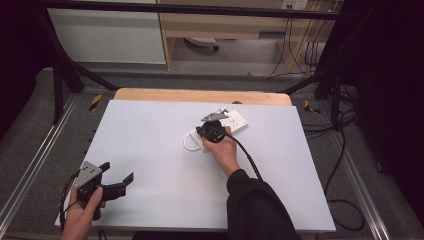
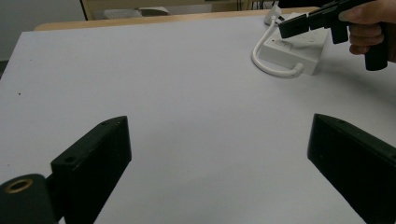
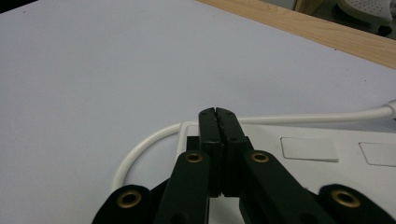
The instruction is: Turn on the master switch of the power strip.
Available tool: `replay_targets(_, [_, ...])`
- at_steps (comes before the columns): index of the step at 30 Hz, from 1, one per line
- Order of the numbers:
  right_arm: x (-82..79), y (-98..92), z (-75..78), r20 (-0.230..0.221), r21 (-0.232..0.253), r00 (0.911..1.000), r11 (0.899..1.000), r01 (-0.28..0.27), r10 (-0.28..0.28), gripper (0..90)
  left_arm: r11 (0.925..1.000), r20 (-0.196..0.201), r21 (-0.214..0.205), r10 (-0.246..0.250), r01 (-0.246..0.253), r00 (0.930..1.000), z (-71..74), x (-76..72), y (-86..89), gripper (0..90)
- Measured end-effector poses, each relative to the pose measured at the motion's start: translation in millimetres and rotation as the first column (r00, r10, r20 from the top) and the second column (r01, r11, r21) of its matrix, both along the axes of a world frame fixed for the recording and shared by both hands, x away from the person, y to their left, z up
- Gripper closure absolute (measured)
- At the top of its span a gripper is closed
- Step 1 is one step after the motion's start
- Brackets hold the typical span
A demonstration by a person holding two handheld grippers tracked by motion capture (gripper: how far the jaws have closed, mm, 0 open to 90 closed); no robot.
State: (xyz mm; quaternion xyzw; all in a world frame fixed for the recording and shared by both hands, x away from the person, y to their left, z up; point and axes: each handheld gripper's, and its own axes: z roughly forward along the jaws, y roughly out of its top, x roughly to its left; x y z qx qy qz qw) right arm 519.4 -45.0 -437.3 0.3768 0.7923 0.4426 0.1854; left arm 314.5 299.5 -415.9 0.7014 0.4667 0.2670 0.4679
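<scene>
- White power strip [image 1: 231,125] lying flat on the white table sheet [image 1: 150,150], a little toward 1 o'clock from the sheet's centre, long axis running from 7 to 1 o'clock in the high view.
- White cord [image 1: 188,141] looping out from the strip's near end toward 9 o'clock and curling back to it; also seen in the left gripper view as a curved loop [image 2: 275,70] at the strip's [image 2: 299,49] front edge.
- Right gripper [image 1: 212,126] held in the right hand [image 1: 223,152], directly over the near end of the strip, black cable trailing back toward 5 o'clock along the dark sleeve [image 1: 255,205].
- Right gripper [image 3: 218,116] jaws pressed together, nothing between them, tips just above the strip's top face [image 3: 327,154]; actual contact impossible to tell.
- Left gripper [image 1: 116,181] held in the left hand [image 1: 82,212] at the sheet's 7 o'clock corner, well apart from the strip.
- Left gripper [image 2: 219,154] jaws spread wide, empty, bare sheet between them.
- Wooden table edge [image 1: 200,96] showing beyond the sheet at 12 o'clock.
</scene>
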Motion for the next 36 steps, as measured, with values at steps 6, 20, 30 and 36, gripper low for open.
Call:
replay_targets(6, [-0.4, 1.5, -1.7, 0.0, -0.007, 1.0, 1.0, -0.001, 0.001, 90.0, 1.0, 0.001, 0.0, 0.001, -0.001, 1.0, 0.1, -0.1, 0.2, 6.1])
replay_targets(20, [-2.0, 6.1, -4.8, 0.005, -0.015, 1.0, 1.0, 0.002, -0.002, 90.0, 1.0, 0.005, -0.003, 0.006, -0.006, 1.0, 0.4, -0.3, 1.2, 6.2])
replay_targets(30, [-2.3, 6.2, -5.1, 0.008, -0.016, 1.0, 1.0, 0.003, -0.003, 90.0, 1.0, 0.006, -0.004, 0.006, -0.006, 1.0, 0.4, -0.2, 1.4, 6.2])
replay_targets(36, [-2.8, 6.6, -5.4, 0.012, -0.019, 0.9999, 1.0, 0.004, -0.004, 90.0, 1.0, 0.006, -0.006, 0.007, -0.007, 1.0, 0.4, -0.3, 1.5, 6.1])
